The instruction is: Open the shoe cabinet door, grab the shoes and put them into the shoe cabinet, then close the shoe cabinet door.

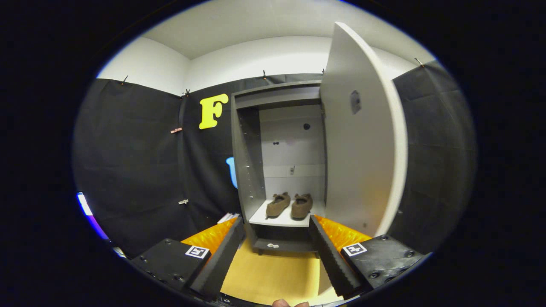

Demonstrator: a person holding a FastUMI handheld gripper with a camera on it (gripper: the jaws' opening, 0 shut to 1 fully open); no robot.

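A tall grey shoe cabinet (246, 162) stands straight ahead with its white door (362, 140) swung wide open to the right. A pair of brown shoes (290, 204) rests side by side on the cabinet's white lower shelf (277, 219), toes pointing inward. My gripper (276, 232) is open, its two fingers spread wide with nothing between them. The fingertips frame the front of the shelf, and the shoes lie a little beyond them.
Light wooden floor (273, 273) lies between the fingers and the cabinet's base. Black cloth walls (136, 170) close in on both sides. The open door's edge (396, 170) juts toward me on the right. A fingertip (281, 303) shows at the bottom.
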